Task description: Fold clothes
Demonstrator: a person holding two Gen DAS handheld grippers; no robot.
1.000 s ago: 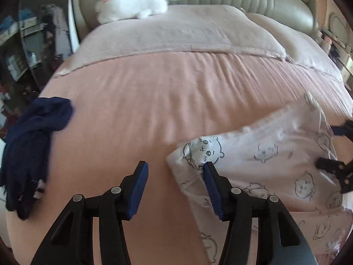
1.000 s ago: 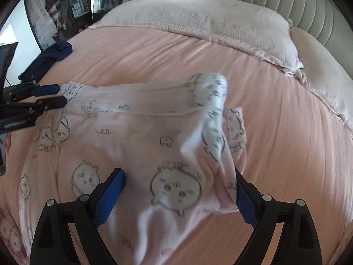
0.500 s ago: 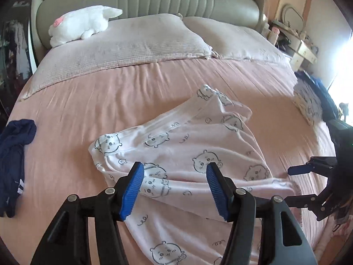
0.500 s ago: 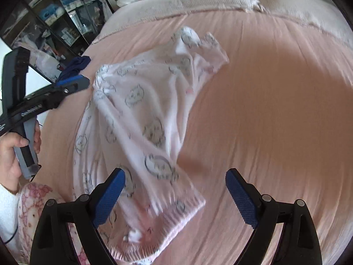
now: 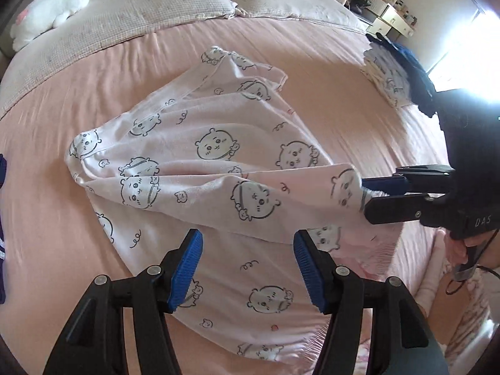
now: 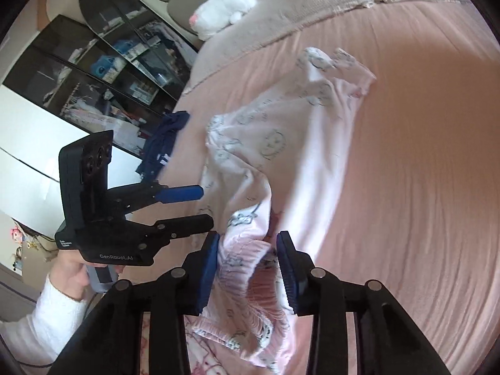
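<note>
Pale pink pyjama bottoms (image 5: 218, 118) printed with cartoon faces lie spread and creased on the pink bed sheet (image 5: 328, 62). My left gripper (image 5: 247, 250) hovers open above their near part with nothing between its blue pads. From the right, my right gripper (image 5: 365, 195) has its jaws closing on the garment's ribbed end, and a fold of cloth rises to it. In the right wrist view the gathered cloth (image 6: 247, 268) fills the gap of the right gripper (image 6: 248, 250). The left gripper (image 6: 206, 205) stands open beside it, held by a hand with a white sleeve (image 6: 53, 309).
A white plush toy (image 5: 53, 6) and beige pillows (image 5: 156, 6) lie at the head of the bed. A navy garment (image 6: 165, 137) sits at the bed's left edge. A stack of folded clothes (image 5: 387, 75) is at the right edge. A dark glass cabinet (image 6: 93, 72) stands beside the bed.
The right gripper has gone from wide open above the garment to closed around its ribbed end. Both hands have swung round; the left gripper now sits over the near part, still open.
</note>
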